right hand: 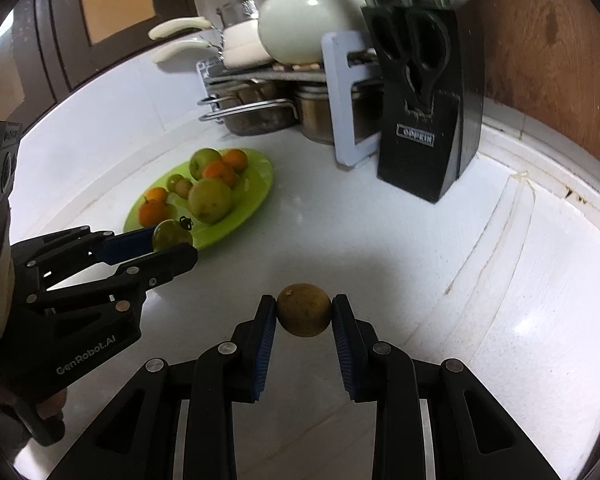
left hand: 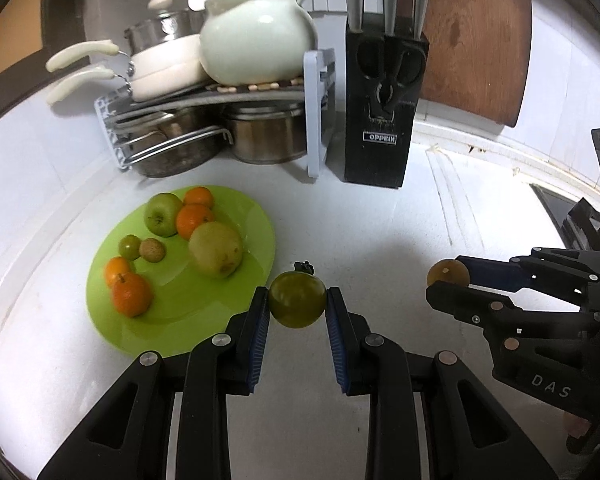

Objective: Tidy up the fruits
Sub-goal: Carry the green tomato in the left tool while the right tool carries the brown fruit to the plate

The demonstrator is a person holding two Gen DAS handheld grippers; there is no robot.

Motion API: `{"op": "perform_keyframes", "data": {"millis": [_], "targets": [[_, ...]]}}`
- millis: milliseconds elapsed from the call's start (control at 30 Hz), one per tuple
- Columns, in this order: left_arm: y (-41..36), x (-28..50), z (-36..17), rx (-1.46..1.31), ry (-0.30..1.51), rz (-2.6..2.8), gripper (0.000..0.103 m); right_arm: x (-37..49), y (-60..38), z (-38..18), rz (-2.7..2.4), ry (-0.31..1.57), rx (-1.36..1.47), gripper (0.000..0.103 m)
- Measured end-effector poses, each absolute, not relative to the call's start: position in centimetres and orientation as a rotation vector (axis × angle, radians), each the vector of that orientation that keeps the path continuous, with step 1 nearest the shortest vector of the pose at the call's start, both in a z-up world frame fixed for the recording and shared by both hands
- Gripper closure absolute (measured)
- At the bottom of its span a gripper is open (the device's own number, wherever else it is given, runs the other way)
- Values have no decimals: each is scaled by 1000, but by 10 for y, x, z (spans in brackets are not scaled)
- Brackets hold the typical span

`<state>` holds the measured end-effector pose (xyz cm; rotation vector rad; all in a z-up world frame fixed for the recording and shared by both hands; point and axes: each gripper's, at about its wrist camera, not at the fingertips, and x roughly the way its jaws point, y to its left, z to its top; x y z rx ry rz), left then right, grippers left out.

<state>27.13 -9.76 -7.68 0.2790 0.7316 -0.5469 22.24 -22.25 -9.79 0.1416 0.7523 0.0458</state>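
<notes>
My left gripper is shut on a green tomato with a dark stem, held just off the right edge of a lime-green plate. The plate holds several fruits: a green apple, oranges, a pale pear-like fruit and small ones. My right gripper is shut on a round brownish fruit above the white counter. In the right wrist view the left gripper with the tomato sits at the plate's near edge. In the left wrist view the right gripper holds the brown fruit at right.
A dish rack with pots, pans and a white tureen stands behind the plate. A black knife block stands to its right, with a wooden board behind. The white counter has drain grooves at right.
</notes>
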Motion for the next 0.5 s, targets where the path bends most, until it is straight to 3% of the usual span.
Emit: {"op": "perform_keyframes", "data": {"millis": [500], "targets": [[-62,230,-46,232,670,-469,74,198,-193,-67,111,680,80,73]]}}
